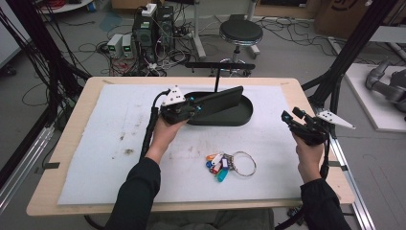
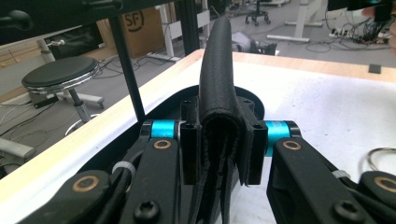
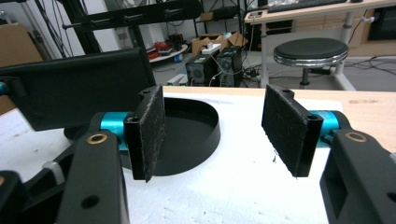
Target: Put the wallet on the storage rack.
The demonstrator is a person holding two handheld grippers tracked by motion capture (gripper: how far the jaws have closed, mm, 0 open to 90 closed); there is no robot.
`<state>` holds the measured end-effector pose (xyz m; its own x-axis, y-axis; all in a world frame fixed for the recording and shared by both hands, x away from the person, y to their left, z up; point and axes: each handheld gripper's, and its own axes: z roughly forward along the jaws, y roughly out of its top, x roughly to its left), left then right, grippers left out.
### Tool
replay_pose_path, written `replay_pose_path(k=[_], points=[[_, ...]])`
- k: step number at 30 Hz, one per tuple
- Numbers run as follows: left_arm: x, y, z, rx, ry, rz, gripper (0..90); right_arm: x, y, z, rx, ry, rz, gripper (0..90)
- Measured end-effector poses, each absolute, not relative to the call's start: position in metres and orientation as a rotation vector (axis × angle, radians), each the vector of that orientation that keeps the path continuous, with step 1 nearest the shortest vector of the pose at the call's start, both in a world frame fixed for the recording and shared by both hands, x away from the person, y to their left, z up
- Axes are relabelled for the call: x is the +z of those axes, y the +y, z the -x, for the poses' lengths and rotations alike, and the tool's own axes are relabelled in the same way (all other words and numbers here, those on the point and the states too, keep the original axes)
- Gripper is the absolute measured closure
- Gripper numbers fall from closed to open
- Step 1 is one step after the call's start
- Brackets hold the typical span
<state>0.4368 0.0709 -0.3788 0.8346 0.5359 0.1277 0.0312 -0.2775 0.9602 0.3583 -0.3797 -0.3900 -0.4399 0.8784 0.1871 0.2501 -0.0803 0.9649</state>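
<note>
Nearest the front edge of the worktop, a bunch of coloured plastic tags on a metal key ring lies flat on the white foam mat, untouched and well apart from both hands. A little farther in, toward the right edge, the right tongs hover above the mat, spread wide with nothing between their black padded faces; they point toward the middle of the worktop. Farther in again, near the centre, the left tongs are clenched on one short end of a black folded leather wallet, held on edge and roughly level over the black oval plastic tray, which sits toward the back edge. From the left gripper view the wallet stands upright between the pads, its folded spine on top and its loose leaves hanging down.

The grip looks narrow to me: only the end is pinched, so the long free part could sag or swing and twist out. If let go from this height it may land on the tray's rim and tip onto the mat. The leaves could also splay open on release.
</note>
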Motion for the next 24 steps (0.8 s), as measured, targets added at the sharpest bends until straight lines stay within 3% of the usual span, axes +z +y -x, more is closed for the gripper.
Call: replay_pose_path(k=[24], points=[[-0.413, 0.054, -0.482, 0.494, 0.505, -1.793, 73.9, -0.393, -0.381, -0.358, 1.553, 1.690, -1.225, 39.9]])
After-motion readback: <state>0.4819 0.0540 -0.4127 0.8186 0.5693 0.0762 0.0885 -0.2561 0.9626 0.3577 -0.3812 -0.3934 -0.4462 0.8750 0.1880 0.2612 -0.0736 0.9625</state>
